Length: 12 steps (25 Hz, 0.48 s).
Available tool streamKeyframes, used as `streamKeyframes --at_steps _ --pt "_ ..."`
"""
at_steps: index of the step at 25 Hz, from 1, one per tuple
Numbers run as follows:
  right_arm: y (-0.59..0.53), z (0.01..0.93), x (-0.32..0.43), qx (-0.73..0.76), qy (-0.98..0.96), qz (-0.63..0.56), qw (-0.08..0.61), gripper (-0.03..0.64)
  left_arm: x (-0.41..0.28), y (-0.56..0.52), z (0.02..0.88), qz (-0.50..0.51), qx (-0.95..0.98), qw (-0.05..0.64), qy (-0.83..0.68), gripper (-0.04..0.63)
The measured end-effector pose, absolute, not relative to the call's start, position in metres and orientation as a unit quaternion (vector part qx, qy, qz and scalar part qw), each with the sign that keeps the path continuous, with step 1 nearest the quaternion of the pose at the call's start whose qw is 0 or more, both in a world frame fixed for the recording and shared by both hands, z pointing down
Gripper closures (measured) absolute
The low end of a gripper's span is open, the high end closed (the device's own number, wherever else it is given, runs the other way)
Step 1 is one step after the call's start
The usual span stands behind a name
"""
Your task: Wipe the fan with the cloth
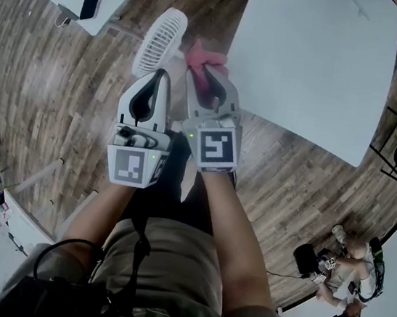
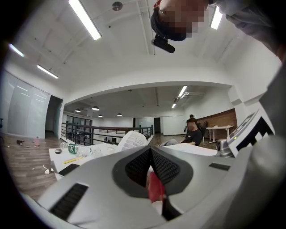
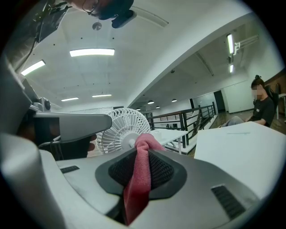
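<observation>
we're pinching the pink cloth (image 3: 139, 179) in the right gripper (image 3: 140, 154), just beside the fan (image 1: 160, 41) — left gripper (image 2: 150, 150) sitting fully closed — white table (image 1: 309, 52) sitting close on the right.

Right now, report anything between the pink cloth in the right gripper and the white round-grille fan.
Nothing visible. The pink cloth in the right gripper faces the white round-grille fan directly; the left gripper sits beside, not between.

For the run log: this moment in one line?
left gripper: shut on fan | right gripper: shut on cloth | cloth beside fan, contact unclear
</observation>
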State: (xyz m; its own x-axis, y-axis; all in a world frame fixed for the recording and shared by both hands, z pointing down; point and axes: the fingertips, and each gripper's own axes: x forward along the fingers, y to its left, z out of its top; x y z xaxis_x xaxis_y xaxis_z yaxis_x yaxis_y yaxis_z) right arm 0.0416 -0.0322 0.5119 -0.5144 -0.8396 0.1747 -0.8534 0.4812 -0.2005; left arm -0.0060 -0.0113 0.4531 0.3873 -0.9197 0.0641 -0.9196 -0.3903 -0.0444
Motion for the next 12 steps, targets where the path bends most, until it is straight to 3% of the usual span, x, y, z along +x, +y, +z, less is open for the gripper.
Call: streamKeyframes --at_steps 12 --pt "-0.019 0.553 0.066 0.502 -0.848 0.165 0.039 0.532 -0.006 -0.012 0.461 -0.044 -0.831 0.005 0.554 0.575"
